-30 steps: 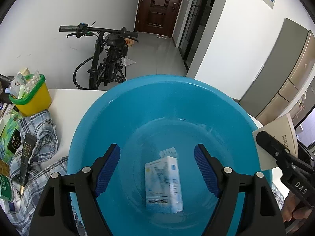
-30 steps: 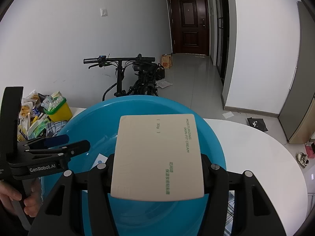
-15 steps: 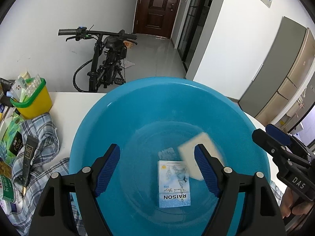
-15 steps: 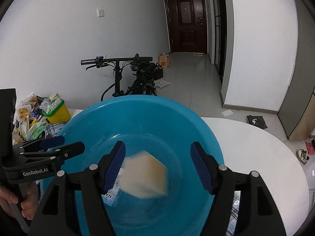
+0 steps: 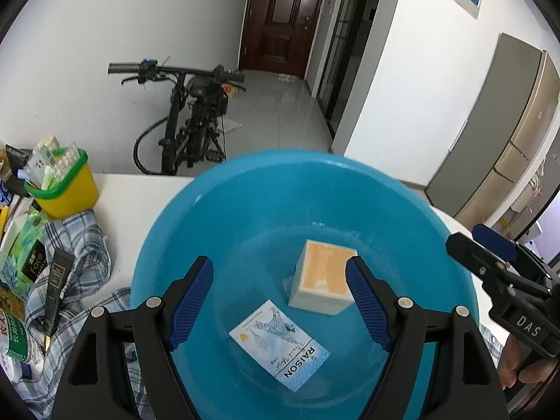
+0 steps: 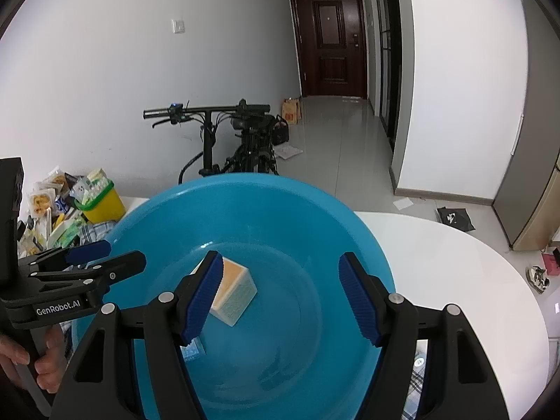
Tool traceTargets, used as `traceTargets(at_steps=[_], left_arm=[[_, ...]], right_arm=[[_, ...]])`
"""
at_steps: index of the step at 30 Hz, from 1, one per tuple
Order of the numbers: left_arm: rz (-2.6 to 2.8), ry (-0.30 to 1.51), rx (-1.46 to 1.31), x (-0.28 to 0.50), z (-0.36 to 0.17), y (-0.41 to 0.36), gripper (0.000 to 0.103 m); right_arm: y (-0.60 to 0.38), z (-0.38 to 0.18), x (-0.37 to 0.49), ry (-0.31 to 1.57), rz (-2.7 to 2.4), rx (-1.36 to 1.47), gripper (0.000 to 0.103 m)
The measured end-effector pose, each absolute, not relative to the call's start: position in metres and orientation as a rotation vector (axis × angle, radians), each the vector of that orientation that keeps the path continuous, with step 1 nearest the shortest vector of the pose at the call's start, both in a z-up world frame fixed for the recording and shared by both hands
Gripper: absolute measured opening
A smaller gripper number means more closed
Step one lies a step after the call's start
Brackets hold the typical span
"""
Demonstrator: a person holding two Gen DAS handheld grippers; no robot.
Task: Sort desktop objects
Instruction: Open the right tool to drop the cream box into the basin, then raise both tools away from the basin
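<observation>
Basin: a blue basin [image 5: 217, 217] is set on the white table [image 6: 455, 266]; both grippers are held above it, pointed down into it.
Cream box: a beige box [image 5: 323, 281] is seen lying in the basin bottom, tilted on one edge, apart from all pads.
Blue carton: a flat blue-and-white carton [image 5: 280, 344] marked RAISON is seen lying in the basin, near the beige box; whether they touch cannot be told.
Left gripper: the left gripper [image 5: 280, 304] is held wide apart above the basin, nothing between the pads.
Right gripper: the right gripper [image 6: 280, 297] has jaws opening; nothing is gripped, the beige box is seen below and behind its left pad.
Unsorted pile: a yellow bin [image 5: 64, 189] with packets, a checked cloth [image 5: 75, 252], a dark tube [image 5: 56, 287] and green packs are seen left of the basin, judged still to be sorted.
Step judged: release into the basin is done; the next pick is expected from the left pile.
Risk 1: the basin rim could be clipped on withdrawal, since both grippers hang low inside it; the basin could be shifted.
Risk 2: the cloth could be snagged with the tube, as the tube lies on it.
Risk 3: the two grippers could collide, being close over one basin.
</observation>
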State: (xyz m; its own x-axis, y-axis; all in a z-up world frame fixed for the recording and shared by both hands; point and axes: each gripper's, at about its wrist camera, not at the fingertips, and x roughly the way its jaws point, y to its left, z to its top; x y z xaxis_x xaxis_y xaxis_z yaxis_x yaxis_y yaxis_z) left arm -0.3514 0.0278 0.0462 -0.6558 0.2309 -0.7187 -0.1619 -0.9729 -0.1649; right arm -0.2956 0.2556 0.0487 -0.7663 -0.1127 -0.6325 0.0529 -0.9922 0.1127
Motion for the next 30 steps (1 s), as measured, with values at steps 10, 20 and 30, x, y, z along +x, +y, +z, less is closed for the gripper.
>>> traceTargets(at_steps=[10,20,30], left_arm=[[2.866,-0.058,-0.775,-0.312,0.092,0.024,0.088],[2.949,-0.171,-0.404,-0.277,0.127,-0.002,0.103],[2.971,-0.055,-0.396,-0.260,0.141,0.011,0.103]], right_arm=[[0.260,0.077,-0.273,-0.148,-2.987,0.784,0.100],[0.268,0.114,-0.236,-0.204,-3.081,0.429,0.103],[0.268,0.120,-0.236,-0.187,-3.088,0.436,0.103]])
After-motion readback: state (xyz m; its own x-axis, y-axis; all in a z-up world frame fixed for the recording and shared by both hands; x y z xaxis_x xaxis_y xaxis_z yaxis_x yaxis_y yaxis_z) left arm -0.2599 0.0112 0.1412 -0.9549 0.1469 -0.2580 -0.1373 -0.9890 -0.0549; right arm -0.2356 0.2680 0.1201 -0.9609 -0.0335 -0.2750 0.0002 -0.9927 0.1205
